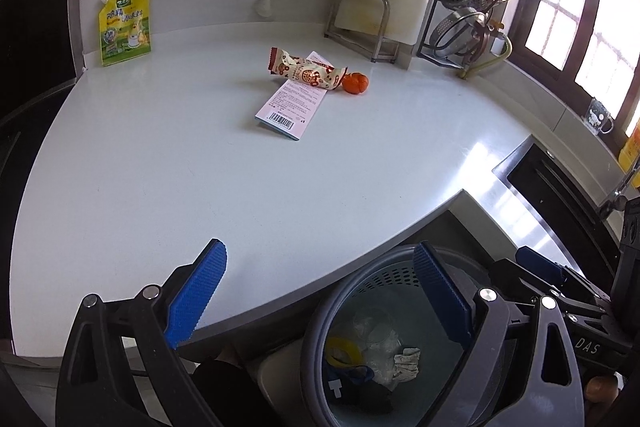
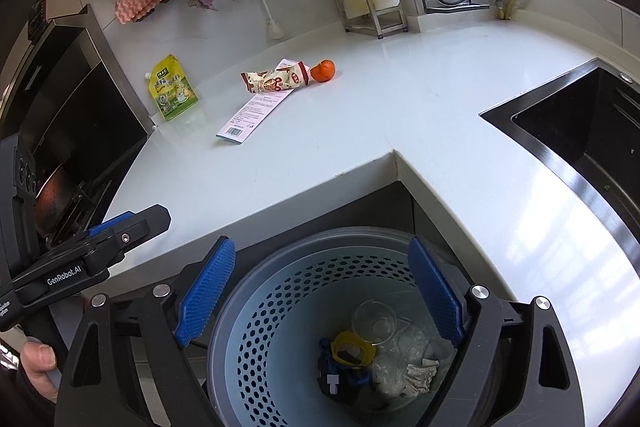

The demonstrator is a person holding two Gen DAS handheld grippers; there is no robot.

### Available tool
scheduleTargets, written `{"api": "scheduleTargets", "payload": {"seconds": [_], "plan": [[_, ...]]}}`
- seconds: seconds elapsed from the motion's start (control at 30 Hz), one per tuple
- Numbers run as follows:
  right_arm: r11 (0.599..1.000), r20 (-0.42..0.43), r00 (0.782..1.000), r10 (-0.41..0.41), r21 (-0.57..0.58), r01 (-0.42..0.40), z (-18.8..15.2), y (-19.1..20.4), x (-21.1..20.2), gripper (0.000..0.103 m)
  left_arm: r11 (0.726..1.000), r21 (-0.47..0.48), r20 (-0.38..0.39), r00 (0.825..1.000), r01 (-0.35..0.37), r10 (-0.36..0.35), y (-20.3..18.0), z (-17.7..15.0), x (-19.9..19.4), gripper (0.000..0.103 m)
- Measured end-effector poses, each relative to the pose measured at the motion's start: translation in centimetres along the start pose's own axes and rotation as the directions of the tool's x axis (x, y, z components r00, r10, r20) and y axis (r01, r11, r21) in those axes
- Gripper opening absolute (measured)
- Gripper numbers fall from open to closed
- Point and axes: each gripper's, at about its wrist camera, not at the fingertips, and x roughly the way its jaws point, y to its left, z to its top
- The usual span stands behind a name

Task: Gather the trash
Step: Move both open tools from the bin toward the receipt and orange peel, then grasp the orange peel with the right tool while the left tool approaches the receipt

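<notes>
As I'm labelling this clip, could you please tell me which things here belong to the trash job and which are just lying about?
Job: red-and-cream snack wrapper; flattened pink-white printed carton; orange tangerine peel; grey perforated plastic bin.

Lying about: yellow spouted seasoning pouch; steel rack; black sink.

My bench (image 2: 360, 131) is plain pale white-grey, glossy. On it: a snack wrapper (image 2: 276, 79) in cream with red-brown ends and printed figures; a small orange fruit (image 2: 323, 71); a flat pink-and-white box (image 2: 250, 115) with fine text, a black barcode and a light blue edge; a yellow-green spout pouch (image 2: 173, 93) with a white cap. The bin (image 2: 280, 307) has a dark grey rim and a pale blue perforated wall. My pads (image 2: 206, 293) are ribbed bright blue on black frames. The sink (image 2: 580, 147) is black.
</notes>
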Motion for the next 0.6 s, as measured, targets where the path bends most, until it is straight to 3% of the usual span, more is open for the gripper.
{"api": "scheduleTargets", "payload": {"seconds": [0.6], "plan": [[0.997, 0.006, 1.000, 0.016, -0.076, -0.015, 8.1, -0.7, 5.6, 0.085, 0.994, -0.051, 0.017, 0.995, -0.096, 0.097, 2.7, 6.7, 5.1, 0.094]]}}
